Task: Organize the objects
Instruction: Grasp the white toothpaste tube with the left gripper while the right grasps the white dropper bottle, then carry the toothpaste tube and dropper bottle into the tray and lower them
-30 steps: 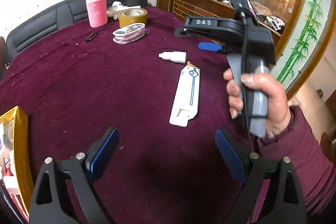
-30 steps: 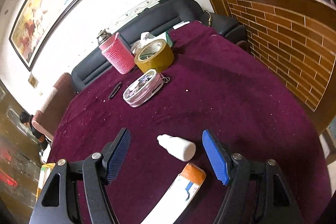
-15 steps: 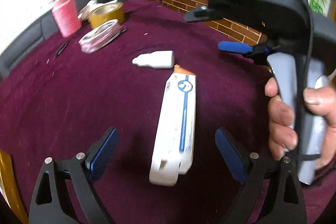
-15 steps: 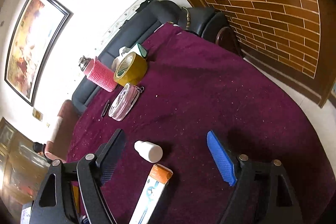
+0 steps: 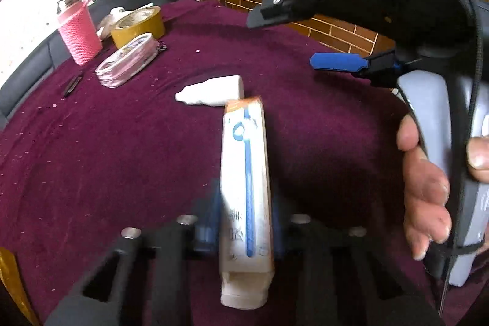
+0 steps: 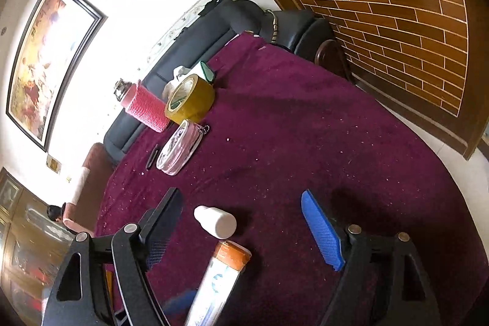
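Observation:
A long white box with a blue stripe and orange end (image 5: 244, 173) lies on the maroon tablecloth (image 5: 122, 158). My left gripper (image 5: 244, 219) straddles its near half. The jaws are closing, and their blue pads sit against both long sides. The box's orange end also shows in the right wrist view (image 6: 229, 261). A small white bottle (image 5: 211, 90) lies on its side just beyond the box. My right gripper (image 6: 240, 197) hovers open over that bottle (image 6: 217, 222), which lies between and ahead of the fingers without touching them. A hand (image 5: 424, 188) holds the right gripper.
At the table's far side stand a pink mesh-covered bottle (image 5: 79, 32), a brown tape roll (image 5: 137, 26), a clear pouch (image 5: 128, 60) and a black pen (image 5: 71, 84). Behind them is a black sofa (image 6: 214, 29). A brick-fronted counter (image 6: 397, 35) is at the right.
My left gripper came forward and down over the white box, and its jaws went from wide open to closed against the box's sides. My right gripper rolled and opened slightly wider over the bottle.

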A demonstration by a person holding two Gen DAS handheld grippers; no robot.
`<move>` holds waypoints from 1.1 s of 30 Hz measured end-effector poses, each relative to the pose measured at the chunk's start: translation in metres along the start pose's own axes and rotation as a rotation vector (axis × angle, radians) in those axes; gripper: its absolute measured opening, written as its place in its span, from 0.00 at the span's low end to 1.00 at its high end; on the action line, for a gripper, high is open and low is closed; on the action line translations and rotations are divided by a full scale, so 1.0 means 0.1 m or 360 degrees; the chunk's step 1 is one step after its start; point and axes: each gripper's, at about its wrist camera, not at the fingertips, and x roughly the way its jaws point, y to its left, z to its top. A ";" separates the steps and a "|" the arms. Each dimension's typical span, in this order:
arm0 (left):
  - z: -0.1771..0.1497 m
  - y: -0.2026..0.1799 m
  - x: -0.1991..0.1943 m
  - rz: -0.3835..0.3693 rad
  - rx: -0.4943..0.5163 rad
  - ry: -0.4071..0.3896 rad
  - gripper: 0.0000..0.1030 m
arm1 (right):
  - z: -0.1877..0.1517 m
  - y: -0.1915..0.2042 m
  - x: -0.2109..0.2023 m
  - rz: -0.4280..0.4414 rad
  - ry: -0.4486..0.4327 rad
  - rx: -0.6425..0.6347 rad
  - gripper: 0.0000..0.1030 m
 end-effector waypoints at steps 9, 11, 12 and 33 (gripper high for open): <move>-0.37 0.42 -0.52 -0.0044 -0.0214 -0.0077 0.18 | -0.15 0.38 0.31 -0.0028 0.0087 -0.0339 0.82; -0.48 0.49 -0.67 -0.0048 -0.0248 -0.0097 0.18 | -0.25 0.55 0.43 -0.0105 0.0107 -0.0524 0.81; -0.53 0.52 -0.74 -0.0044 -0.0260 -0.0106 0.18 | -0.32 0.62 0.48 -0.0156 0.0116 -0.0610 0.79; -1.34 1.06 -1.63 0.0122 -0.0584 -0.0279 0.18 | -0.38 0.42 0.46 -0.0039 0.0233 -0.0447 0.27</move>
